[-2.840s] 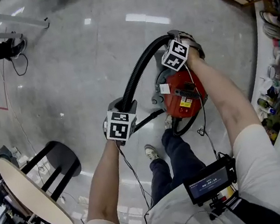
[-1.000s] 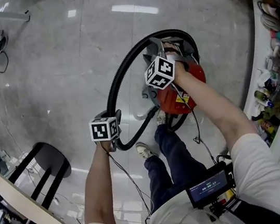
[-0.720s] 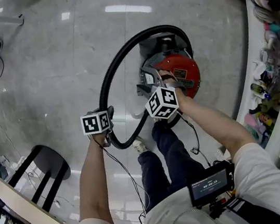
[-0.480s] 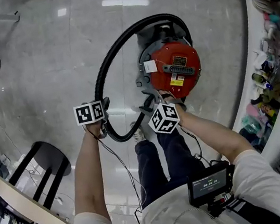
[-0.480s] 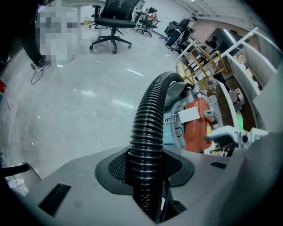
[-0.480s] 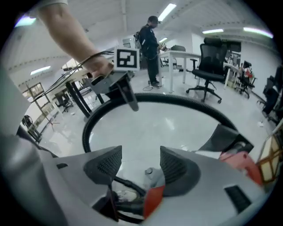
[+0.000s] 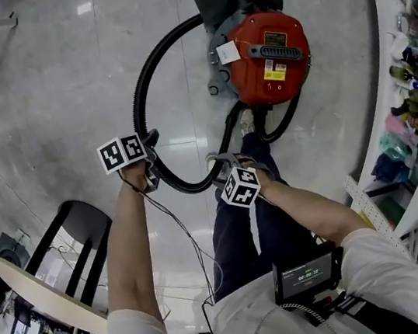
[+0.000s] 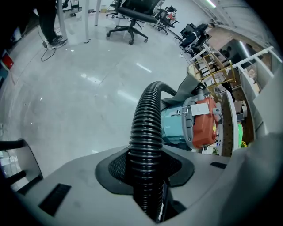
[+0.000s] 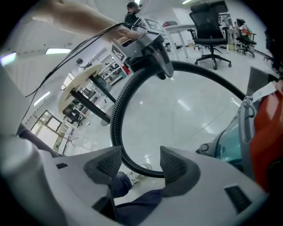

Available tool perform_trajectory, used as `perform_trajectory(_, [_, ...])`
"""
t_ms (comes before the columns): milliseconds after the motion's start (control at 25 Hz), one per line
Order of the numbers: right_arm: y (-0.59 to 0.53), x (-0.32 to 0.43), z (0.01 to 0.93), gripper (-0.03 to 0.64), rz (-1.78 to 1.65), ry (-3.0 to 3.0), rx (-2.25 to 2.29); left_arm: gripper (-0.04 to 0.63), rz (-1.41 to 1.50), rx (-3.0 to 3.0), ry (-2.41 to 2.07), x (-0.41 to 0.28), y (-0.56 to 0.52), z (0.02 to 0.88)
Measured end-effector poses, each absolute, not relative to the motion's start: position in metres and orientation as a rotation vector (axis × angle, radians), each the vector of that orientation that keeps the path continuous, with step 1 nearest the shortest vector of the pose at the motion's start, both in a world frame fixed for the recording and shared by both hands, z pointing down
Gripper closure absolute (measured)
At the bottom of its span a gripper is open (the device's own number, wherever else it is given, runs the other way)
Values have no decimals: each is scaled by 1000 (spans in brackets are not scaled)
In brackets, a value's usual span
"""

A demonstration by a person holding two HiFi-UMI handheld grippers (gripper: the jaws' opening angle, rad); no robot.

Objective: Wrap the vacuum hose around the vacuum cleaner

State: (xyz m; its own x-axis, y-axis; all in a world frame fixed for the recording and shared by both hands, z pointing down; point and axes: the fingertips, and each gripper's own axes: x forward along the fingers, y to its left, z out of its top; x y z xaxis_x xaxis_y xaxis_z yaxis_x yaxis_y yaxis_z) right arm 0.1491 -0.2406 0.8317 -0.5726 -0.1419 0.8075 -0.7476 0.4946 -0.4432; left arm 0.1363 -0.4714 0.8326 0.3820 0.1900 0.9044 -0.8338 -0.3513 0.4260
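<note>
**Hose held on one side only, loop slack on the floor**

The left hand-held gripper (image 8: 146, 170) is part closed, its pads pressed on the black ribbed hose (image 8: 148, 114). The right hand-held gripper (image 9: 140, 165) has its jaws apart with nothing pinched; the hose only crosses just beyond the gap. The hose (image 7: 135, 95) runs in a wide loop from the red vacuum cleaner (image 7: 266, 55), which stands on the glossy floor (image 7: 47, 86) above the person's legs in the head view.

Likely trouble:
- The ribbed hose is springy. With one grip only, the loop may spring wide once it is pulled tight round the body.
- If the right jaws close beside the hose and not on it, they will miss.
- The low bend lies near the person's shoe (image 7: 247, 122), so it may catch there.
- A hard pull may drag or tip the vacuum cleaner on the smooth floor.
- The thin cable (image 7: 179, 234) hanging from the left hand-held gripper may tangle in the loop.

Writing: a white tag (image 7: 228, 51) and a yellow and white sticker (image 7: 274, 73) sit on the red body, too small to read. The chest screen (image 7: 305, 274) shows digits I cannot make out.
</note>
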Motion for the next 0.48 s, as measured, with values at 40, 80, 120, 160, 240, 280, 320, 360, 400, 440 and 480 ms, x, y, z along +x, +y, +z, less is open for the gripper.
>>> perform_trajectory(40, [-232, 135, 835, 347, 1074, -2021, 714, 453, 1200, 1574, -582, 130, -464, 833])
perform_trajectory(80, [-223, 123, 839, 347, 1078, -2028, 692, 453, 1199, 1582, -572, 125, -457, 834])
perform_trajectory(120, [-213, 111, 841, 347, 1079, -2035, 667, 453, 1193, 1591, -563, 123, -449, 833])
perform_trajectory(160, [-204, 99, 843, 347, 1077, -2042, 640, 453, 1184, 1597, -556, 121, -443, 833])
perform_trajectory(240, [-191, 75, 843, 347, 1057, -2050, 608, 453, 1157, 1606, -540, 121, -437, 829])
perform_trajectory(280, [-188, 65, 843, 345, 1042, -2049, 613, 453, 1145, 1611, -532, 122, -435, 826])
perform_trajectory(320, [-185, 56, 843, 347, 1028, -2042, 631, 453, 1134, 1615, -524, 122, -434, 822])
perform_trajectory(360, [-183, 50, 842, 347, 1015, -2032, 658, 453, 1122, 1617, -518, 123, -431, 817])
perform_trajectory(400, [-180, 46, 841, 347, 1003, -2017, 688, 453, 1110, 1615, -513, 122, -427, 813])
perform_trajectory(440, [-178, 43, 840, 347, 987, -2000, 718, 453, 1097, 1609, -510, 121, -422, 808])
perform_trajectory(480, [-176, 41, 837, 347, 969, -1985, 744, 453, 1082, 1598, -508, 120, -418, 803])
